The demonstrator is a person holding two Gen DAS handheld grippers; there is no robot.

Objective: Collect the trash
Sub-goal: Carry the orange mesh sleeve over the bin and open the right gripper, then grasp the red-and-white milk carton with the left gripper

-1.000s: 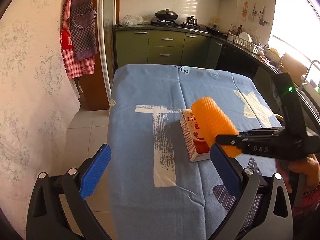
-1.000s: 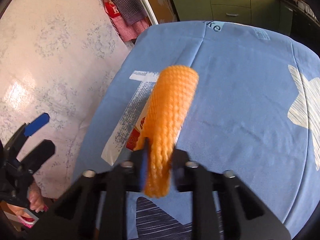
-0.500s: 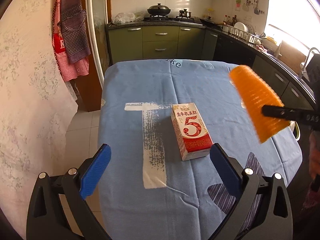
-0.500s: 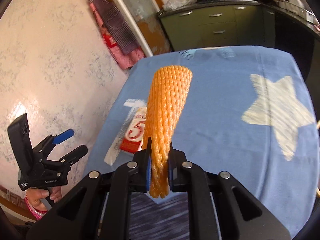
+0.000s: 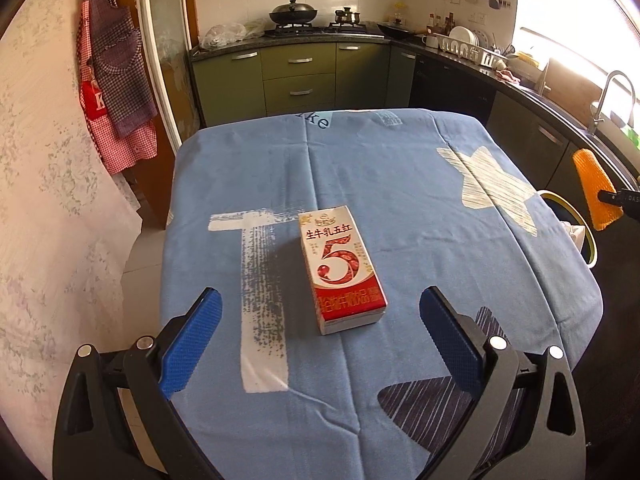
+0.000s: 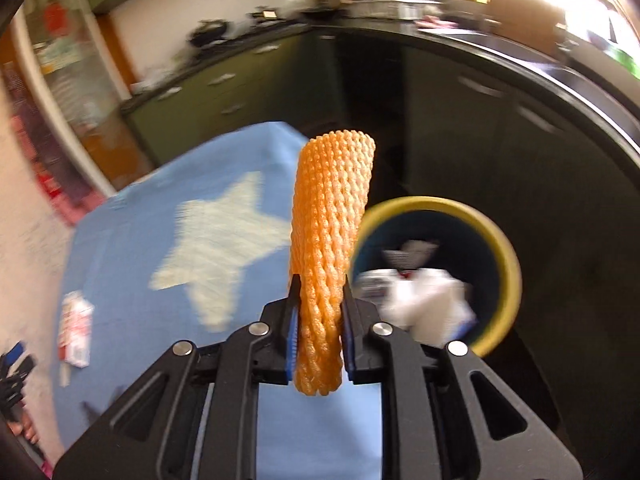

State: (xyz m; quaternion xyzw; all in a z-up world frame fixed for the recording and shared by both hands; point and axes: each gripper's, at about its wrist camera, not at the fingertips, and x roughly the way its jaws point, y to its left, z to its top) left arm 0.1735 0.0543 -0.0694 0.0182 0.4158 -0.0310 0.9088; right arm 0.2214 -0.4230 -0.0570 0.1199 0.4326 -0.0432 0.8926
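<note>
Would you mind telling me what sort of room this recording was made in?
Most likely a home kitchen: a stove with pots, green cabinets under a dark counter, and a dish rack near the sink tap.

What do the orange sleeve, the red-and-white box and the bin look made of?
Orange sleeve: looks like foam netting, matte; open mesh weave, pinched in at the pads.
Red-and-white box: probably coated paperboard carton; crisp folded edges, slight sheen on the print.
Bin: likely plastic, smooth yellow rim and dark inner wall; motion blur leaves it uncertain.
</note>
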